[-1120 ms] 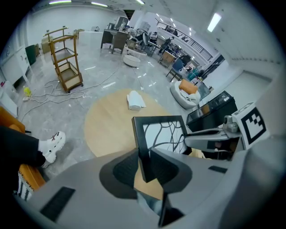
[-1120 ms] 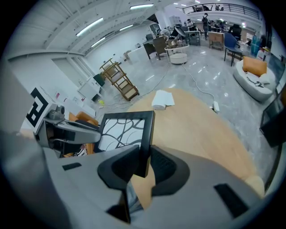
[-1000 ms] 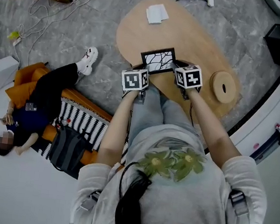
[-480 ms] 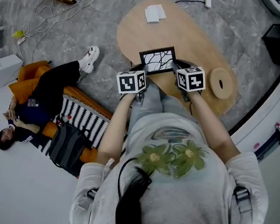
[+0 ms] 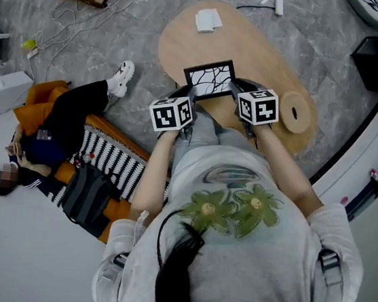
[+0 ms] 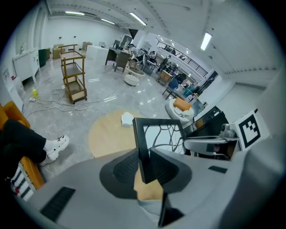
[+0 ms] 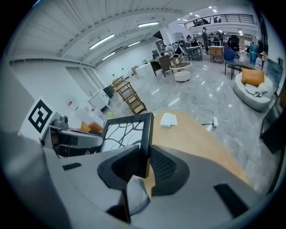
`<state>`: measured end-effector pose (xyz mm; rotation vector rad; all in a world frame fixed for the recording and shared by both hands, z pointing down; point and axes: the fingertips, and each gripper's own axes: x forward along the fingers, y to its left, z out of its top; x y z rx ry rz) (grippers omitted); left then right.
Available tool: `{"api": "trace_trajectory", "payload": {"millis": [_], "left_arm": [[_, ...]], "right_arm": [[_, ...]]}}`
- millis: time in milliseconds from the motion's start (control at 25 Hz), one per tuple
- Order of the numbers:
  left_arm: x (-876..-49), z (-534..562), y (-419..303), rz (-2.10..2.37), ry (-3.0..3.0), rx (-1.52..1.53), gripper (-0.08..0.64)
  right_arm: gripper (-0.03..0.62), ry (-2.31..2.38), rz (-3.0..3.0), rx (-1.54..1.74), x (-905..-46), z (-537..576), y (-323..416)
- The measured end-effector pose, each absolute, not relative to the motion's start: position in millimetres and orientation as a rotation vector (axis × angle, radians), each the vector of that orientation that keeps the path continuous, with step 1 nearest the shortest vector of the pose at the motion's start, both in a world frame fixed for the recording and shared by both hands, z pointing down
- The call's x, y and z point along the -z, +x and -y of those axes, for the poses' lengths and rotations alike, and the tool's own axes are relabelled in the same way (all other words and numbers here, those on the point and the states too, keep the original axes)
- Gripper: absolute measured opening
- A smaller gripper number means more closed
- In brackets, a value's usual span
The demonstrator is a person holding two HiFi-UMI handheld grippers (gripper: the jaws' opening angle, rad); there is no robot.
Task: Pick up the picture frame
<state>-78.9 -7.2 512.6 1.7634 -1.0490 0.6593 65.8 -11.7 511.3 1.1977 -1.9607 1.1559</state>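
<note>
Between the two grippers in the head view, the picture frame (image 5: 210, 79) appears lifted clear of the tabletop (image 5: 257, 42), left gripper (image 5: 187, 100) at its left edge, right gripper (image 5: 237, 93) at its right. Left gripper view: the jaws, partly closed, pinch the frame's dark side bar near its lower corner. Right gripper view: the same pinch on the opposite bar. Raising both hands level and together should stop it twisting out of either grip.

Head view steeply down, both gripper views close along jaws, all sharing picture frame (image 5: 211, 79)
</note>
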Motion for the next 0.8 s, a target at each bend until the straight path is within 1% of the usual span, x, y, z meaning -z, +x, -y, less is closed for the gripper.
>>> {"api": "trace_trajectory", "payload": {"millis": [360,800], "left_arm": [[-469.4,-4.1,-70.9,1.086,1.832,-0.608,0.089],[-435.4,-15.5,-66.4,1.135,1.908,-0.573,0.089]], "right_arm": [[0.086,1.227,2.036,-1.114,-470.6,2.4,74.0],[0.084,1.266,2.097,-1.064,-437.4,-9.9,78.5]]}}
